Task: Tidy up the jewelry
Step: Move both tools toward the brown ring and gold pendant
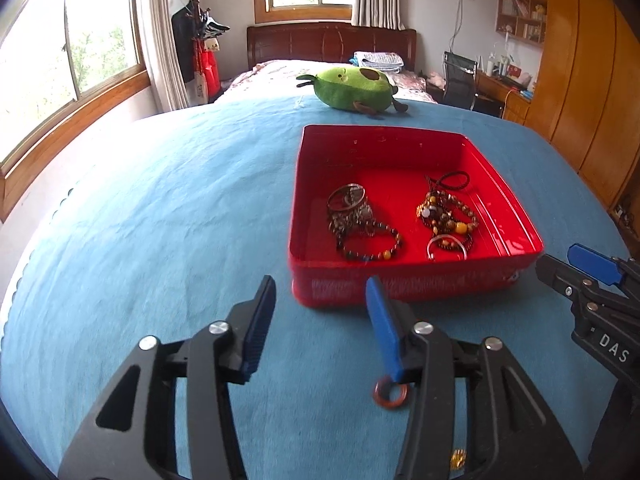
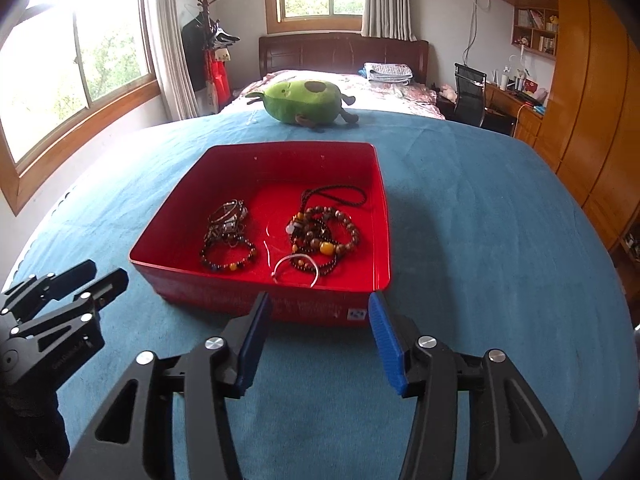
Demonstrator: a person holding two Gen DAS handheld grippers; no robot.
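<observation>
A red tray (image 1: 416, 288) sits on the blue cloth and holds two heaps of jewelry: silver chains with a beaded bracelet (image 1: 370, 246) on the left, and brown beaded bracelets (image 1: 448, 216) with a black cord on the right. The tray also shows in the right wrist view (image 2: 256, 308), with the brown bracelets (image 2: 324, 236) in it. My left gripper (image 1: 320, 320) is open and empty, just short of the tray's near wall. A small red-brown ring (image 1: 391, 396) lies on the cloth under its right finger. A gold piece (image 1: 458, 458) lies nearer still. My right gripper (image 2: 318, 340) is open and empty before the tray.
A green avocado plush toy (image 1: 354, 88) lies on the cloth beyond the tray. The right gripper shows at the right edge of the left wrist view (image 1: 588, 268). A bed, a desk with a chair and wooden wardrobes stand behind.
</observation>
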